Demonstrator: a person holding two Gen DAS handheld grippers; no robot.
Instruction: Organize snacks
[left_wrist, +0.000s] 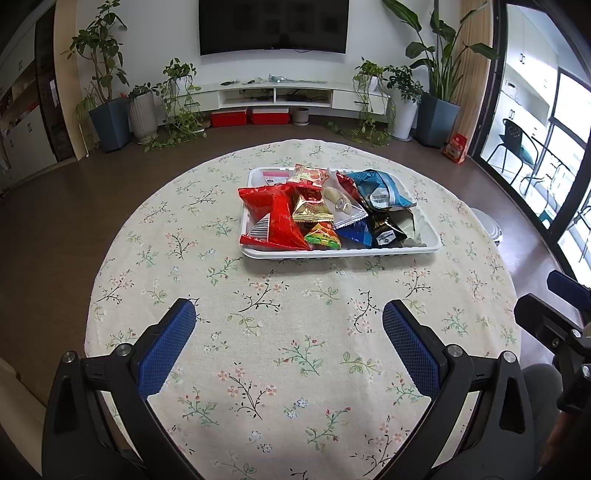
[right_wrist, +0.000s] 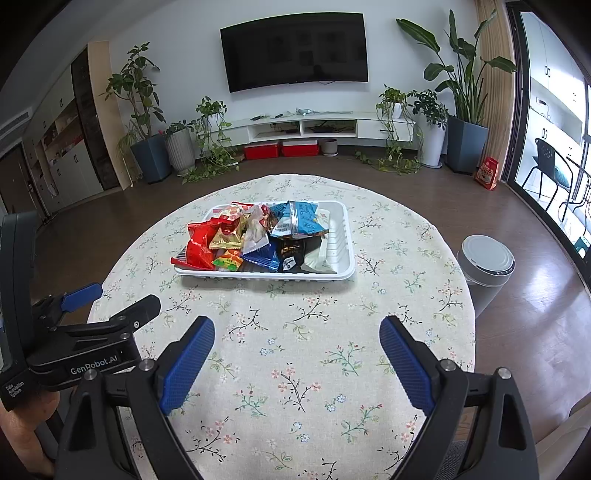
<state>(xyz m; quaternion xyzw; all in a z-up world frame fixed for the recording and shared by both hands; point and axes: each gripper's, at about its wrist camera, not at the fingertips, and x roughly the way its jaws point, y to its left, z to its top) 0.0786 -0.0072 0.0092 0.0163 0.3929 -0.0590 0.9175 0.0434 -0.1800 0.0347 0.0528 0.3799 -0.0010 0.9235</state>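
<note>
A white plastic tray sits near the middle of a round table with a floral cloth. Several snack packets fill it: a large red bag at the left, a light blue bag at the back right, a black packet at the front. My left gripper hangs open over the near cloth, well short of the tray, nothing between its blue pads. My right gripper is likewise open and empty, beside the left one.
A grey bin with a white lid stands on the floor right of the table. Potted plants, a low TV cabinet and red boxes line the far wall. A glass door is at the right.
</note>
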